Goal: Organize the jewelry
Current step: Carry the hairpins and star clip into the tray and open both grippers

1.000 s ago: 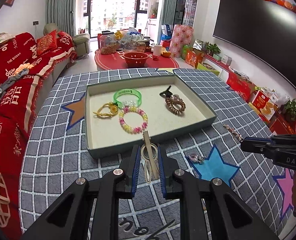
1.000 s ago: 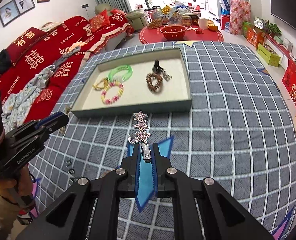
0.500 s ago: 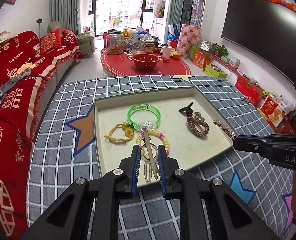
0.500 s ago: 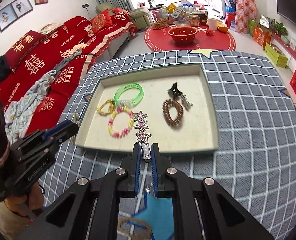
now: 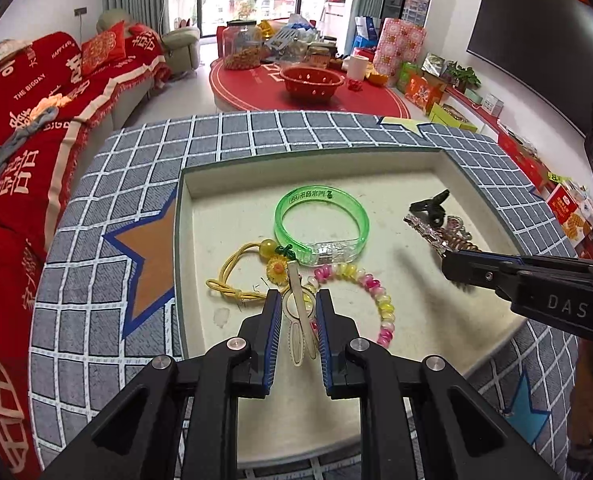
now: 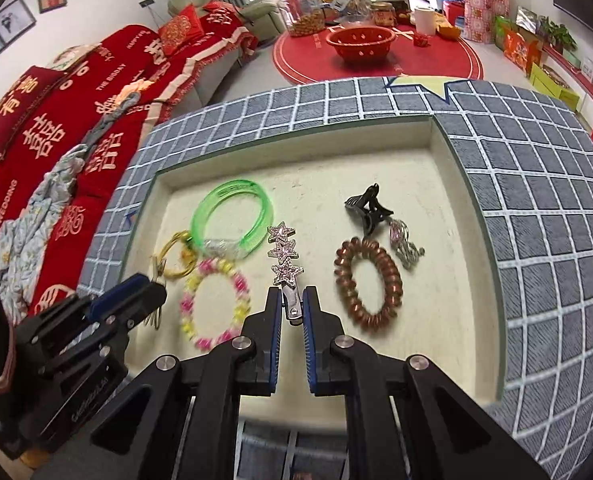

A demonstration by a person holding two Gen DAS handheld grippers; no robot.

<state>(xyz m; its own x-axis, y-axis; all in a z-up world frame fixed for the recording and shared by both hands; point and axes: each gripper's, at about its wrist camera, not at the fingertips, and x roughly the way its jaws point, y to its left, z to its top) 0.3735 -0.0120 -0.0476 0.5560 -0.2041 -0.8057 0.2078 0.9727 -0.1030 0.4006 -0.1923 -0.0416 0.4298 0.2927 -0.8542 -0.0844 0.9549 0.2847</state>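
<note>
My left gripper (image 5: 299, 307) is shut on a gold hair clip (image 5: 298, 312) and holds it over the front left of the cream tray (image 5: 256, 208). My right gripper (image 6: 292, 305) is shut on a silver star hair clip (image 6: 284, 256) and holds it over the tray's middle (image 6: 448, 184). In the tray lie a green bangle (image 5: 320, 224), a yellow cord bracelet with a sunflower (image 5: 252, 276), a pink-and-yellow bead bracelet (image 6: 216, 304), a brown coil hair tie (image 6: 367, 282), a black claw clip (image 6: 368, 208) and a small silver piece (image 6: 404, 246).
The tray sits on a grey checked cloth with stars (image 5: 96, 280). A red sofa (image 5: 24, 120) is at the left. A red round table with a red bowl (image 5: 311, 80) stands behind. The right gripper's body (image 5: 536, 280) reaches in from the right.
Both grippers have moved forward from the cloth to over the tray, each still holding its clip. The tray's contents have not moved.
</note>
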